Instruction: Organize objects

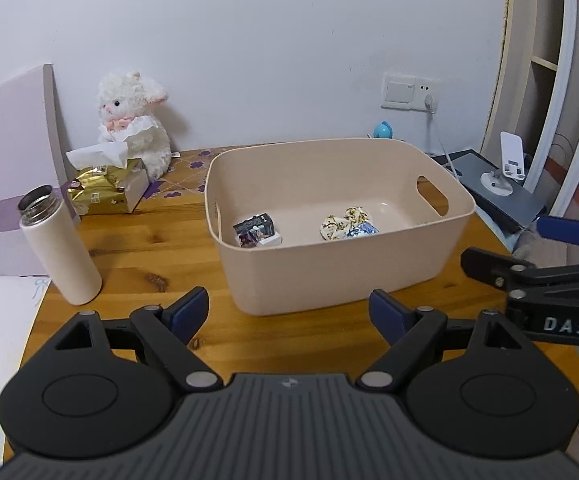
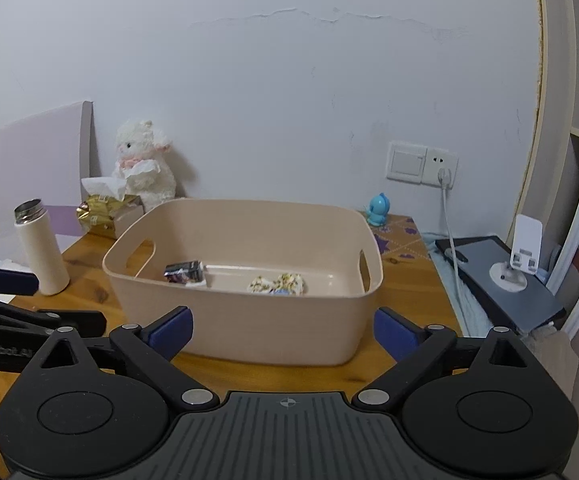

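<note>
A beige plastic bin point(image 1: 337, 280) point(image 2: 249, 328) stands on the wooden table. Inside it lie a small dark printed box point(image 1: 255, 230) point(image 2: 185, 272) and a crumpled floral cloth point(image 1: 347, 224) point(image 2: 277, 284). My left gripper point(image 1: 289, 312) hangs open in front of the bin's near wall, with nothing between its blue pads. My right gripper point(image 2: 283, 330) is open too, just short of the bin, and also shows at the right edge of the left wrist view point(image 1: 501, 246). A white flask without a lid point(image 1: 59, 246) point(image 2: 41, 248) stands left of the bin.
A gold tissue pack point(image 1: 107, 188) point(image 2: 107, 210) and a white plush lamb point(image 1: 133, 120) point(image 2: 143, 160) sit at the back left. A blue toy bird point(image 2: 378, 210) is behind the bin. A phone stand point(image 2: 519, 258) rests on a dark box point(image 2: 529, 296) at right, near a cable point(image 2: 451, 240).
</note>
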A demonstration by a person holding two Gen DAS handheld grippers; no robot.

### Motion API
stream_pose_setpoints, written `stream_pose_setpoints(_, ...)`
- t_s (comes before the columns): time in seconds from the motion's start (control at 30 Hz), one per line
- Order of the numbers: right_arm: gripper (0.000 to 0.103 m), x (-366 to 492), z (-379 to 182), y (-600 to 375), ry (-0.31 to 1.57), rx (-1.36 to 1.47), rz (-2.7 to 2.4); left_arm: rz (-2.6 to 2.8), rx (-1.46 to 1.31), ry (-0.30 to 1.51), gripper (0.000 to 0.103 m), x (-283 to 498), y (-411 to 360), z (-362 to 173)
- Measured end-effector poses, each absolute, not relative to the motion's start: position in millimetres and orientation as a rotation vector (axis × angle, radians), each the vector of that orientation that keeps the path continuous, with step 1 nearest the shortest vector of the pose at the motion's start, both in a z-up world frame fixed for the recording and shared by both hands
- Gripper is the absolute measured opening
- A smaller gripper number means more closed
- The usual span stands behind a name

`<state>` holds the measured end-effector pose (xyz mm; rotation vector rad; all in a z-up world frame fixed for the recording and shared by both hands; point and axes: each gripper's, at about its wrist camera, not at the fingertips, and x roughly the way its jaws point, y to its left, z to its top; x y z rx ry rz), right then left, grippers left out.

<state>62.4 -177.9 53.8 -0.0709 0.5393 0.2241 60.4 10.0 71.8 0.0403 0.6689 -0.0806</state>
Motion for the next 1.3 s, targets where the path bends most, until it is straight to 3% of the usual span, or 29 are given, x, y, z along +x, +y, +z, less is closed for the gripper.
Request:
stream_pose_setpoints(1.1,0.103,-13.1,48.0,-179.7,0.534,-0.066,0.221,-0.044,0.008,0.687,0.089,-22.7,34.6,68.2)
stream_pose_setpoints(1.3,0.103,-17.5,48.9,-185.5,0.534,-0.057,0.206,-0.045,0.007,0.671,0.094,-26.9,36.1,71.1)
